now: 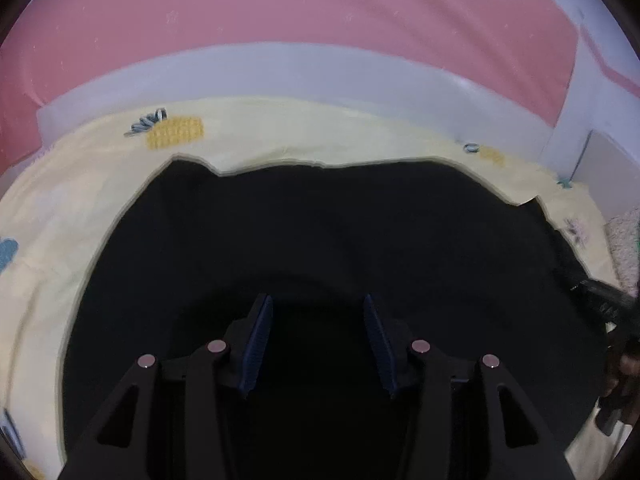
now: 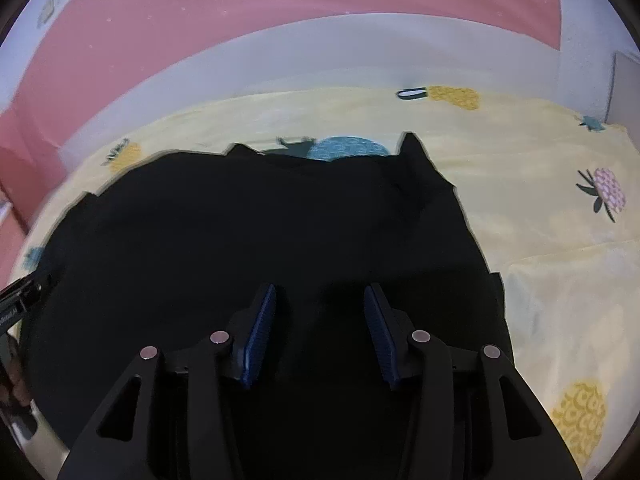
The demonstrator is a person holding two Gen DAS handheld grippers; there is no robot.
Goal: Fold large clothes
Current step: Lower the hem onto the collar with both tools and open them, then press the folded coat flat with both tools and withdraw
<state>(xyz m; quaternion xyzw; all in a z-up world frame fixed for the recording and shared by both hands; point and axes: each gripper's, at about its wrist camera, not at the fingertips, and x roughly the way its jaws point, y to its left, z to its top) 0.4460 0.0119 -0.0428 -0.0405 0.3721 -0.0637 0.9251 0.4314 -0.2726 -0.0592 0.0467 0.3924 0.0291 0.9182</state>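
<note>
while over the black garment (image 1: 320,232) | left tool (image 1: 318,312) parted, empty | right tool (image 2: 320,304) parted, empty

The garment (image 2: 256,232) is plain black. The sheet (image 2: 520,152) under it is pale yellow, printed with yellow, blue and pink pineapples. Far off, the wall (image 1: 280,12) is pink above a white band. Gripper pads (image 2: 262,336) are dark blue.
</note>
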